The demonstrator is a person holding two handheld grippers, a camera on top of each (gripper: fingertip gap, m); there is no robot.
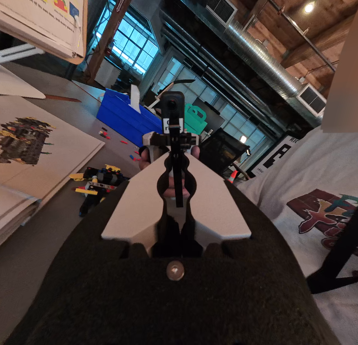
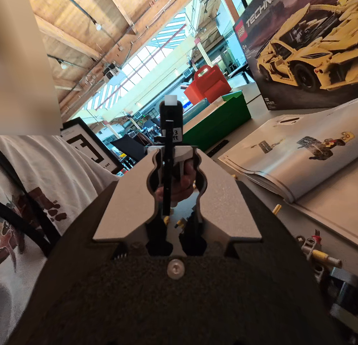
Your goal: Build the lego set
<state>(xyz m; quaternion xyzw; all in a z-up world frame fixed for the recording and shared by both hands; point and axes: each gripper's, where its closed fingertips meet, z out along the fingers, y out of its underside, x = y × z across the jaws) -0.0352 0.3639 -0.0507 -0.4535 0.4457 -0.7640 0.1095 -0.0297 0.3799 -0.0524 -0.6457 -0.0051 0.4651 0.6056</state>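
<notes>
Showed two handheld grippers pointed at each other above a grey table [image 1: 23,267], with a long black beam [image 1: 177,180] running between them in the middle of both frames.

Left wrist view: caught the left gripper [image 1: 176,157] with its pale fingers [image 1: 139,203] drawn in close and pinching the near end of the black beam. Put the right gripper [image 1: 171,141] farther off at frame centre, facing back, with a hand [image 1: 144,161] wrapped behind it. Placed the partly built model [image 1: 96,180], black with yellow and red parts, on the table at lower left, well apart from both grippers. Scattered small red and black loose pieces [image 1: 104,133] above it, near a blue bin [image 1: 124,118]. Filled the left edge with an open instruction booklet [image 1: 38,141], and the right side with a person's white printed shirt [image 1: 310,170].

Right wrist view: showed the right gripper's fingers [image 2: 131,205] spread apart, with the beam standing in the gap and nearer the left-hand finger; could not tell whether it touched that finger. Set the booklet at right, the set's box [image 2: 300,54] picturing a yellow car at upper right, a green bin [image 2: 219,122] right of centre, and a red carrier [image 2: 209,83] behind it. Left grey and yellow parts [image 2: 317,256] blurred at the lower right edge.
</notes>
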